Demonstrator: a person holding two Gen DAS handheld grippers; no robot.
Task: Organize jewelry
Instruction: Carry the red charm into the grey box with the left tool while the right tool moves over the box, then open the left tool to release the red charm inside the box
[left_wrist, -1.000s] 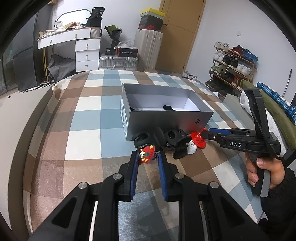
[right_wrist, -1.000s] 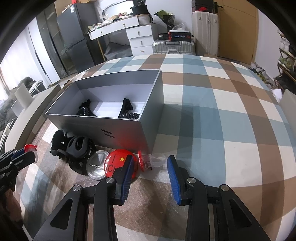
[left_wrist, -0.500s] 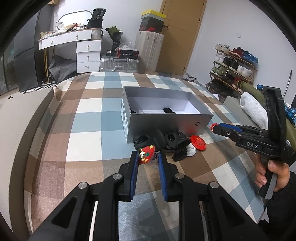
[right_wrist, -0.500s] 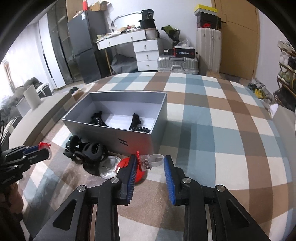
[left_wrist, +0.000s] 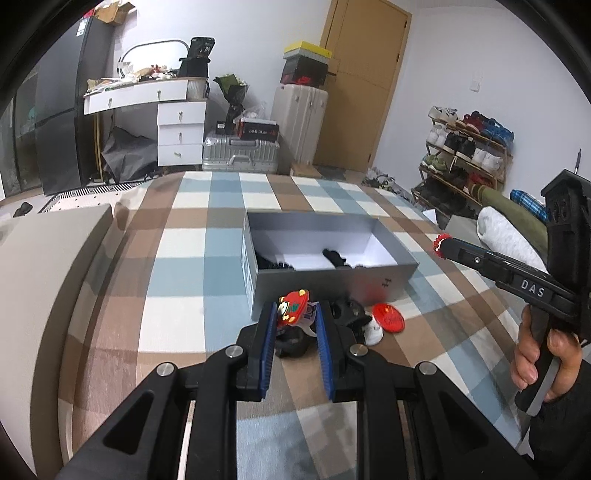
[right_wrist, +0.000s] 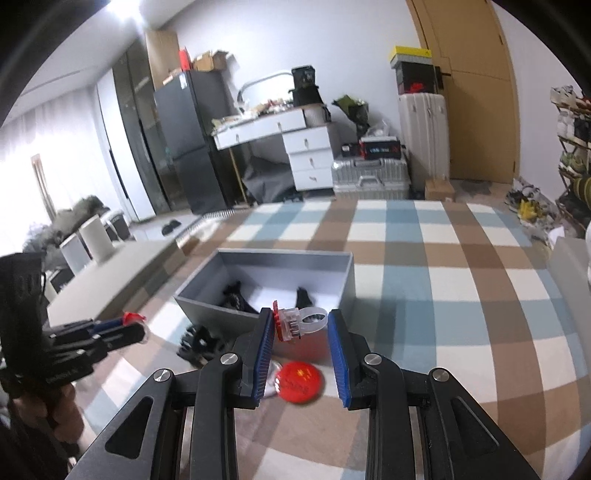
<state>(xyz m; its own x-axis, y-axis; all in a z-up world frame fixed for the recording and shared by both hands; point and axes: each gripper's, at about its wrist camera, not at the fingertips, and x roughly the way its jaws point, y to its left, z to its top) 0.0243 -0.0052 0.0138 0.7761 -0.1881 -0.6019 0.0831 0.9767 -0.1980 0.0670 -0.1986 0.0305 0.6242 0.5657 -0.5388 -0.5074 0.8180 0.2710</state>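
My left gripper (left_wrist: 295, 317) is shut on a red cartoon charm ring (left_wrist: 293, 308), held just above the bed in front of the grey box (left_wrist: 332, 282). My right gripper (right_wrist: 301, 321) is shut on a ring with a red top and clear band (right_wrist: 299, 323), raised over the box's near corner (right_wrist: 343, 280). In the left wrist view the right gripper (left_wrist: 441, 243) comes in from the right, beside the box, red showing at its tip. In the right wrist view the left gripper (right_wrist: 133, 323) sits low on the left. Black hair claws (left_wrist: 334, 256) lie inside the box.
On the checked bedspread before the box lie black hair claws (left_wrist: 349, 310), a red round badge (left_wrist: 388, 317) and a small silver-white round piece (left_wrist: 373, 332). A person's hand (left_wrist: 535, 358) grips the right handle. Shoe rack, suitcases and a desk stand beyond the bed.
The right gripper's jaws narrowed onto the red-and-clear ring and lifted it off the bedspread to above the box's rim. The left gripper kept its hold on the charm ring and stayed near its place.
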